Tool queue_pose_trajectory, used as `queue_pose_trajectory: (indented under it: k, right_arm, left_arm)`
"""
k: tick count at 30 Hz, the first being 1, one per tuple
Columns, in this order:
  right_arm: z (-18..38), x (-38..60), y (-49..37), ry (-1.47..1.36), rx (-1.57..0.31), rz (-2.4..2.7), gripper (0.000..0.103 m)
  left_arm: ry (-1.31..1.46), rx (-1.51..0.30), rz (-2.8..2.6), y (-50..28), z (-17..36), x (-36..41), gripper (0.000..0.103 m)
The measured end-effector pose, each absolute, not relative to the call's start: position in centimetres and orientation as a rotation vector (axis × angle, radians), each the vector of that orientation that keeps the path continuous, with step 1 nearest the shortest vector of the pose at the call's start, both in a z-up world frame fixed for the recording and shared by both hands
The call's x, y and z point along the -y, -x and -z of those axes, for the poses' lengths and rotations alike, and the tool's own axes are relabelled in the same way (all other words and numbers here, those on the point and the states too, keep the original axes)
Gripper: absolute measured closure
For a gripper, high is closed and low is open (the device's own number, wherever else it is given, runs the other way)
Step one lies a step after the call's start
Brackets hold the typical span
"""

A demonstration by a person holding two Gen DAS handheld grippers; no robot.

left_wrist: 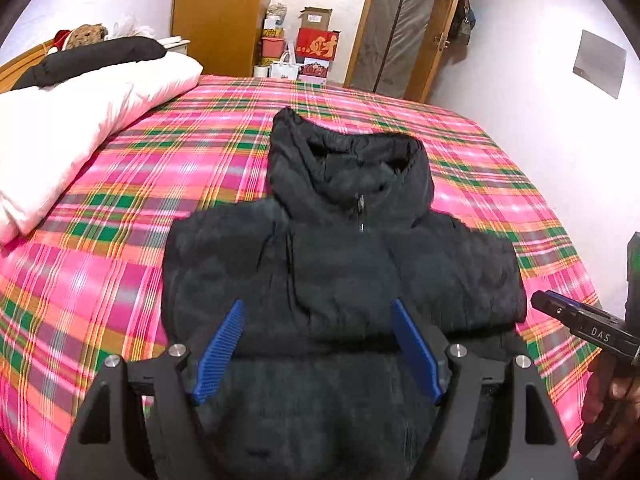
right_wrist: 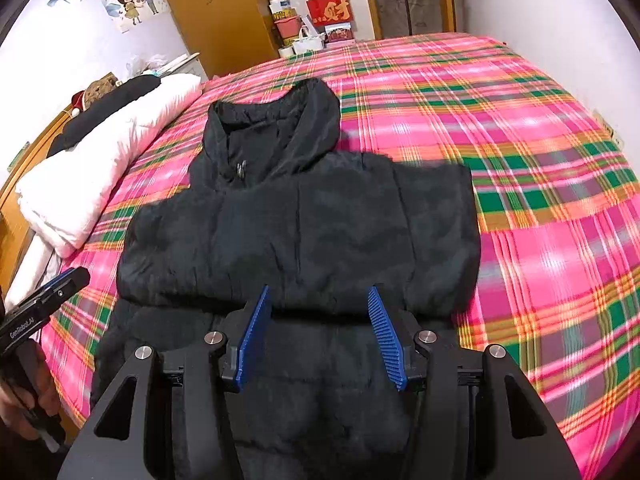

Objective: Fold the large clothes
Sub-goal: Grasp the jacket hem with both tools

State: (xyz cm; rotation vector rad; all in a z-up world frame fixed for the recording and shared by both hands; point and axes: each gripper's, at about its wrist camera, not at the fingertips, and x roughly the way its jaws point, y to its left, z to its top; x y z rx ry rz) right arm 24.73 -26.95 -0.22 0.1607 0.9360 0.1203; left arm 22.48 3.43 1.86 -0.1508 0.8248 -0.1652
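A black hooded puffer jacket lies front up on the plaid bed, hood toward the far end, both sleeves folded in across the chest. It also shows in the right wrist view. My left gripper is open and empty, hovering over the jacket's lower body. My right gripper is open and empty, also above the lower body near the folded sleeve edge. The right gripper shows at the right edge of the left wrist view. The left gripper shows at the left edge of the right wrist view.
The bed has a pink, green and orange plaid sheet. A folded white duvet with another black garment on it lies at the left. Boxes, a wooden wardrobe and a door stand beyond the bed's far end.
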Motion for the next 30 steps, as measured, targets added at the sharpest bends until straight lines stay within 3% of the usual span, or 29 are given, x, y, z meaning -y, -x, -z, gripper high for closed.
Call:
queue_pose_trajectory:
  k: [12,28,29,30]
  right_arm:
    - [-1.7,25.0,-40.2,-0.156,-0.913,-0.124,0.052]
    - [4.0,25.5,-55.9,-0.145,-1.004,-0.032,0.052]
    - [4.2,25.6,-56.3,-0.149,-1.008,-0.033,0.052]
    - [4.5,25.6,-56.6,-0.153,-1.008,-0.043,0.066]
  left_arm:
    - [0.130,-0.831,0.159,-39.1,-3.4,-3.8,0.026]
    - [0.090,-0.942,0.088,-55.6,4.8,-0.5,0.026]
    - [0.086,-0.951,0.081,-56.1,5.4,-0.3,0.029]
    - [0.083,-0.959,0.075,-56.4,5.8,-0.1,0.044]
